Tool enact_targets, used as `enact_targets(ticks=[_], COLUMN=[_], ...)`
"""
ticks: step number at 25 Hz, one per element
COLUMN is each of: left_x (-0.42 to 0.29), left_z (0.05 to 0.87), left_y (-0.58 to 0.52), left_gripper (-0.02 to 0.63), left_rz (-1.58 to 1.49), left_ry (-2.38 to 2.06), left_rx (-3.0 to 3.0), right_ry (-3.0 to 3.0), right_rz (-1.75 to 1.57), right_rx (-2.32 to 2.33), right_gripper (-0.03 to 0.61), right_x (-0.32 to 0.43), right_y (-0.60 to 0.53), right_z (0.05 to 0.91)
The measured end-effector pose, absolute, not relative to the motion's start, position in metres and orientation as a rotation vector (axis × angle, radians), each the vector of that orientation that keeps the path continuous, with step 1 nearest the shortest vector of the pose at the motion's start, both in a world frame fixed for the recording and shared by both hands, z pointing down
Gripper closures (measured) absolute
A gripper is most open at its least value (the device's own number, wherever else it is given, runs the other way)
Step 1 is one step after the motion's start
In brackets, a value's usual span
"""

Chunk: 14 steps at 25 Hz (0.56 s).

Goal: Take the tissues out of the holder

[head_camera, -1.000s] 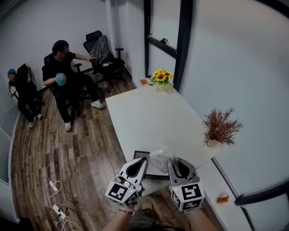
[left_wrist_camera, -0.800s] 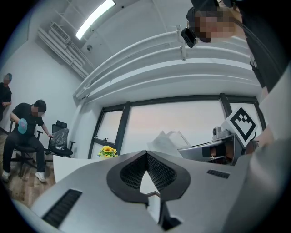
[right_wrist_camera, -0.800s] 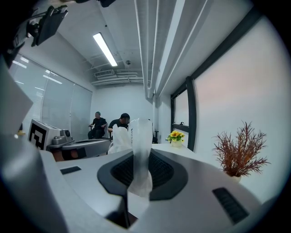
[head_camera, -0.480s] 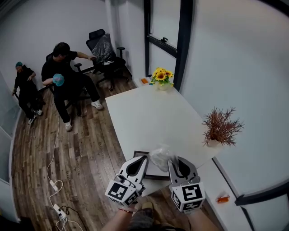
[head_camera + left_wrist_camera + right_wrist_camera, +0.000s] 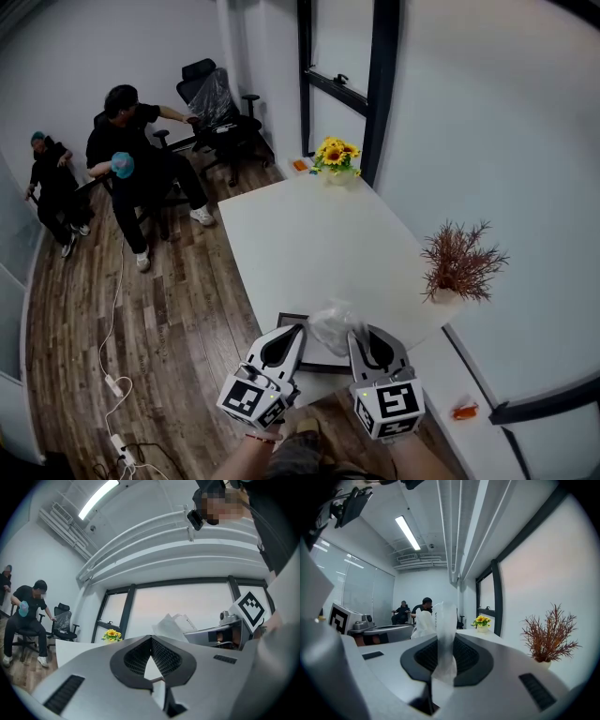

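The white table fills the middle of the head view. At its near edge, low centre, lies the dark rectangular holder, its contents mostly hidden by the two grippers above it. The right gripper, lower right of centre, has its jaws pinched on a white tissue, which rises crumpled above the holder. The left gripper, just left of it, has its jaws closed tip to tip with nothing between them. A dark edge seen behind the tips may be the holder's rim. Higher up stand a pot of sunflowers and, at right, a small pot of reddish dried plant.
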<state>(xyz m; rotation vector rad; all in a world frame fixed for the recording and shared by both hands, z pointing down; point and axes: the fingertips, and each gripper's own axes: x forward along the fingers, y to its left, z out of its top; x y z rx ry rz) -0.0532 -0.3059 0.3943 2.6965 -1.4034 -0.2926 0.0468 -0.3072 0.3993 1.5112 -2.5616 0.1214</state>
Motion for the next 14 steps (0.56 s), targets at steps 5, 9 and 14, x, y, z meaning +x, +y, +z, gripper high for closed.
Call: enact_targets(ticks=[5, 9, 14], left_x=[-0.060, -0.062, -0.062], left_z=[0.392, 0.387, 0.386], left_y=[-0.307, -0.310, -0.311], left_gripper=[0.606, 0.606, 0.606], left_rz=[-0.303, -0.314, -0.316], left_ry=[-1.421, -1.433, -1.434], left_rx=[2.693, 2.695, 2.696], right_ry=[-2.568, -2.566, -2.568], right_rz=[0.121, 0.120, 0.118], right_rx=[1.542, 1.572, 1.597], right_gripper=[0.520, 0.520, 0.520], right_x=[0.049, 0.054, 0.059], right_y=[-0.307, -0.309, -0.311], right_z=[0.395, 0.392, 0.389])
